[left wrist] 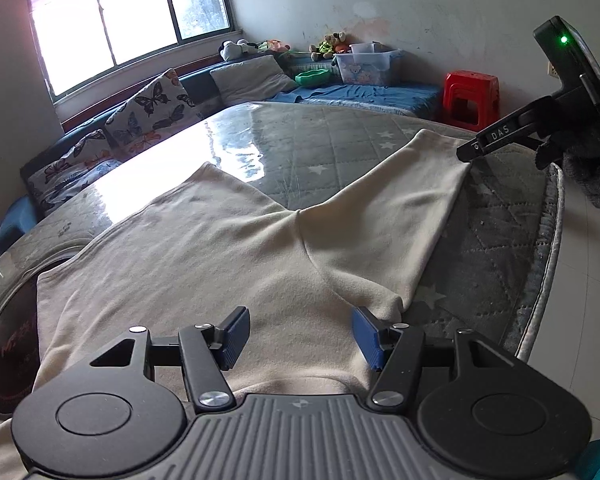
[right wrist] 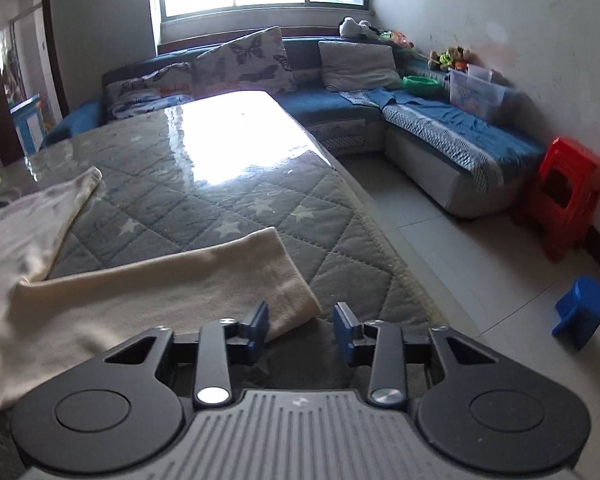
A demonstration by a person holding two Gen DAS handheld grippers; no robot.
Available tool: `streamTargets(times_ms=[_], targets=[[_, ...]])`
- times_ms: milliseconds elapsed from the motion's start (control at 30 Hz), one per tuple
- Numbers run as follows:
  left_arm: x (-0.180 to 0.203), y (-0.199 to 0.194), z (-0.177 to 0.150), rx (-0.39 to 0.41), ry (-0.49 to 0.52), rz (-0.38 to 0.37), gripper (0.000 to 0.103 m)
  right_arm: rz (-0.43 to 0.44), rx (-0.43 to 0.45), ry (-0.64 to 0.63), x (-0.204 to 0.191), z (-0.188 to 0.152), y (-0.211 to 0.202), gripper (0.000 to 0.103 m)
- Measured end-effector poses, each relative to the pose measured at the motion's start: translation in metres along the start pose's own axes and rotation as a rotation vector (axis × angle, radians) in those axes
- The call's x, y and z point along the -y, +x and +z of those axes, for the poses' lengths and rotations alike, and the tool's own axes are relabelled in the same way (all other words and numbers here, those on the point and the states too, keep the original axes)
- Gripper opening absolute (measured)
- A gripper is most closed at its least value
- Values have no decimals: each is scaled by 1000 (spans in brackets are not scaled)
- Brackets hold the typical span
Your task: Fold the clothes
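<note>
A cream garment (left wrist: 220, 260) lies spread flat on the quilted star-pattern table cover (left wrist: 340, 136), its two legs pointing away from me. My left gripper (left wrist: 300, 336) hovers open over its near part, blue pads wide apart with cloth beneath them. In the left wrist view my right gripper (left wrist: 470, 154), held by a gloved hand (left wrist: 588, 168), is at the right leg's far hem corner. In the right wrist view the right gripper (right wrist: 301, 326) stands open; the garment's (right wrist: 160, 292) hem corner lies by its left pad, and the pads do not press on it.
The table (right wrist: 220, 184) edge runs close on the right, with tiled floor beyond. A red stool (right wrist: 568, 196) and a small blue stool (right wrist: 582, 312) stand on the floor. A blue sofa (right wrist: 440, 128) with cushions and a plastic box lines the walls. A dark round disc (left wrist: 8, 340) sits at the table's left.
</note>
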State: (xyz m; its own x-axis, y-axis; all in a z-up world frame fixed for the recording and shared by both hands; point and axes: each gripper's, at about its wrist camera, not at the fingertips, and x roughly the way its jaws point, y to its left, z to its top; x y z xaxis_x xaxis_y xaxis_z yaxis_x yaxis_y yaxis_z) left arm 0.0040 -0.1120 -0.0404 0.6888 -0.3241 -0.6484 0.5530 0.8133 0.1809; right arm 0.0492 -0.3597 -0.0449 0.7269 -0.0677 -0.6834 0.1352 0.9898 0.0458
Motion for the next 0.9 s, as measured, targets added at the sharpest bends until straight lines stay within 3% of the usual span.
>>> streamTargets(times_ms=[100,167,200,500,767,900], targets=[[0,0,0,-3,-3,0,60,17,8,20,-4,0,1,24],[1,0,0,-3,-3,0,60,22,19,25,-6,0,1,8],[1,0,0,-3,-2,0,60,28,26,31,-7,1,1,7],[4,0,0,-3,20,-2,60,28,153,13,-14,36,-18,7],[-1,-3,5,5,9,-4,60,22,63,62,-7,18,10,7],[-3,-3,10,25,-8,-8,60,59,95,77,-4,27,-6,7]])
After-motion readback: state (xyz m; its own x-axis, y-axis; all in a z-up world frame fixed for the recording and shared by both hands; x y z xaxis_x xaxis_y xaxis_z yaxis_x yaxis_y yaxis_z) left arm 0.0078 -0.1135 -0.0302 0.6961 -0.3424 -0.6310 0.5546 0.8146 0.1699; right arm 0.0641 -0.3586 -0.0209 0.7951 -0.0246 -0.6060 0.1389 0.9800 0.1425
